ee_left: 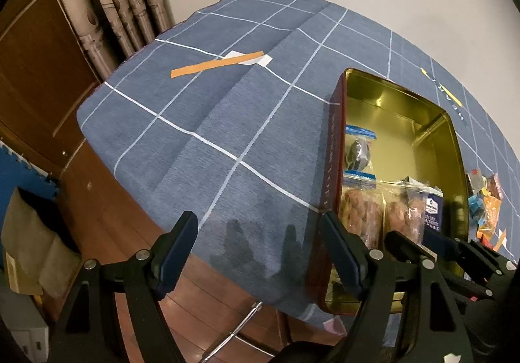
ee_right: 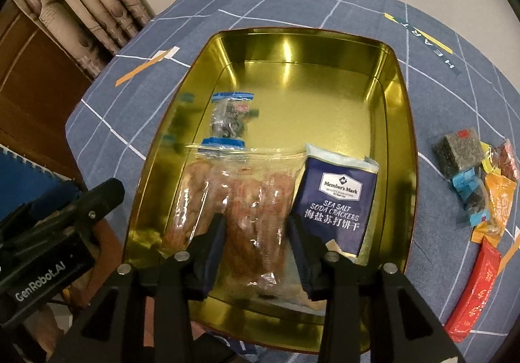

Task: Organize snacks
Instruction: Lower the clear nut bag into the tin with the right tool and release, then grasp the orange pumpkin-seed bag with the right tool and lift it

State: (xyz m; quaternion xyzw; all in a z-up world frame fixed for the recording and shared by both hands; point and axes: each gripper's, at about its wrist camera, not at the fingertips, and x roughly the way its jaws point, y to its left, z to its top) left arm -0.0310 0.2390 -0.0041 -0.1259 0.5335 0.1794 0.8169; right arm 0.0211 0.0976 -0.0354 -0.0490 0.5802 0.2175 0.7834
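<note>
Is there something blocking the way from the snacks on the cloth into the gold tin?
Nothing visible blocks it. The loose snacks lie on the cloth right of the tin, apart from its wall. The tin is open, its far half bare.

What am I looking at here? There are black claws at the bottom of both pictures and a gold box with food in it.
The claws are two-finger grippers, one in each of a person's hands; no robot arm is involved. Each picture comes from a camera mounted on one gripper, looking along its fingers.

The left gripper hangs open over the blue checked tablecloth, holding nothing. The right gripper reaches into the gold tin, its fingers either side of a clear bag of reddish snacks; I cannot tell whether they press it.

Also in the tin: a navy pack of soda crackers and a small blue-edged packet. More wrapped snacks wait on the cloth.
</note>
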